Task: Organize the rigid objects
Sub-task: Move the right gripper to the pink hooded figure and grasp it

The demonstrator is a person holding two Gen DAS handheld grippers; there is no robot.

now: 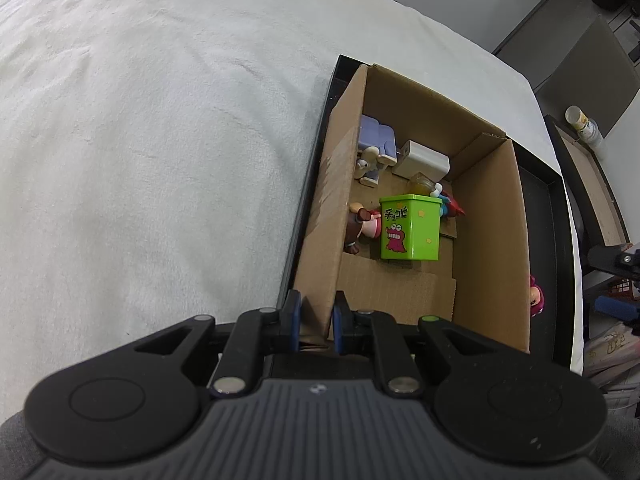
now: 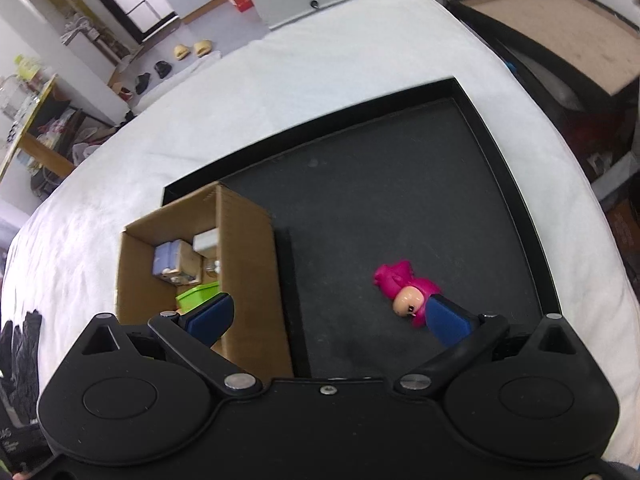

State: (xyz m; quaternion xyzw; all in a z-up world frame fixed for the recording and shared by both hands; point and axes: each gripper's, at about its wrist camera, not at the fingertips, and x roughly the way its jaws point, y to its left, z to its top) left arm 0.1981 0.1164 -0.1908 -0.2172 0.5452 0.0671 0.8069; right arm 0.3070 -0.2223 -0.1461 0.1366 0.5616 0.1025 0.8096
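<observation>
A cardboard box (image 1: 488,240) stands in a black tray (image 1: 552,216) on a white cloth. Inside it are a green printed tin (image 1: 410,228), a white block (image 1: 422,159), a lilac toy sofa (image 1: 376,134) and small figures (image 1: 362,224). My left gripper (image 1: 316,316) is shut on the box's near left wall. In the right wrist view a pink figure (image 2: 404,292) lies on the tray floor (image 2: 380,200), right of the box (image 2: 248,264). My right gripper (image 2: 328,316) is open above the tray; its right finger (image 2: 448,320) is just beside the figure.
The white cloth (image 1: 140,140) covers the surface around the tray. A dark table with a bottle (image 1: 582,124) stands beyond the right edge. Shelves, shoes and floor clutter (image 2: 160,68) lie past the far edge. A black glove (image 2: 20,344) lies at the left.
</observation>
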